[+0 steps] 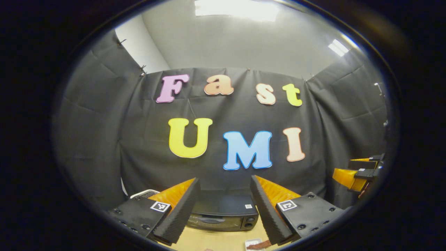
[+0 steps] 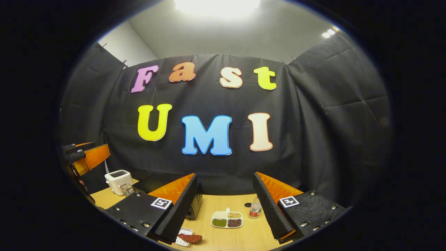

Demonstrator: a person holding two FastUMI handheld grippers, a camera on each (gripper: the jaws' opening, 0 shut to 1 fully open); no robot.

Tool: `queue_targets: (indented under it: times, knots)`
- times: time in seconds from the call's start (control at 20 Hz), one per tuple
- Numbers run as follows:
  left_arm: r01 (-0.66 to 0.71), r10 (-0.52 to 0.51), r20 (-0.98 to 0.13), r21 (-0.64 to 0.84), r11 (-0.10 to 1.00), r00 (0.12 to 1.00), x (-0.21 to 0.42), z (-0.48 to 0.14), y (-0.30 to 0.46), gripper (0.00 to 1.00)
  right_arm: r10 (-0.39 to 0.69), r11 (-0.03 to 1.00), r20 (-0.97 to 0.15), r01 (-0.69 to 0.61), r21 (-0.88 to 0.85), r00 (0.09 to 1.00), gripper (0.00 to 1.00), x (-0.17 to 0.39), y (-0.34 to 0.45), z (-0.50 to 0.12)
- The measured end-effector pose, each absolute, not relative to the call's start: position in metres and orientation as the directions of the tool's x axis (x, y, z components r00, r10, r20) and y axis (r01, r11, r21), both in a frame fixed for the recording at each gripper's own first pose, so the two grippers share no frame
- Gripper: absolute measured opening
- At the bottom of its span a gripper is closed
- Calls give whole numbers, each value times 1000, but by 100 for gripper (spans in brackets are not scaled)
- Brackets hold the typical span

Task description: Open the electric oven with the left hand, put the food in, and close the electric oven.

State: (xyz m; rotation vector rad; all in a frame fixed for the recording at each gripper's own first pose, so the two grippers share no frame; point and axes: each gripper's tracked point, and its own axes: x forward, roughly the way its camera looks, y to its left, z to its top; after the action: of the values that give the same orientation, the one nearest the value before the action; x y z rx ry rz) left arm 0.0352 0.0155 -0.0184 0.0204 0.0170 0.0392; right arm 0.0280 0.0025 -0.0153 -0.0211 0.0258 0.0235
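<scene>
While both tongs are raised above the table [image 2: 223, 237] and aimed level at the booth wall, each stands released with nothing between its fingers. Between the fingers of the left tongs [image 1: 224, 209], just ahead and below, sits one oven [image 1: 223, 214] with its door closed. Below and slightly right of those tongs lies one small white tray [image 1: 253, 244] holding a reddish-brown piece of food [image 1: 258, 245]. The right tongs [image 2: 224, 209] hang far to the right of the left tongs.

In the right gripper view, that tray with the food lies just beside its left finger, low down. Between its fingers, farther off, rests one four-part dish [image 2: 227, 219] holding green, tan and dark grains. One bottle [image 2: 255, 209] stands just beside the right finger. One toaster [image 2: 118, 181] stands well left, near the other tongs.
</scene>
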Motion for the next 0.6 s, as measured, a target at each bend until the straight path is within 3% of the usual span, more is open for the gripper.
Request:
queue_targets:
  times: [0.6]
  knots:
    - [-3,-8,-273,-38,999,962,134,-173,36,96,-30,999,-123,26,-35,992,96,50,-8,-61]
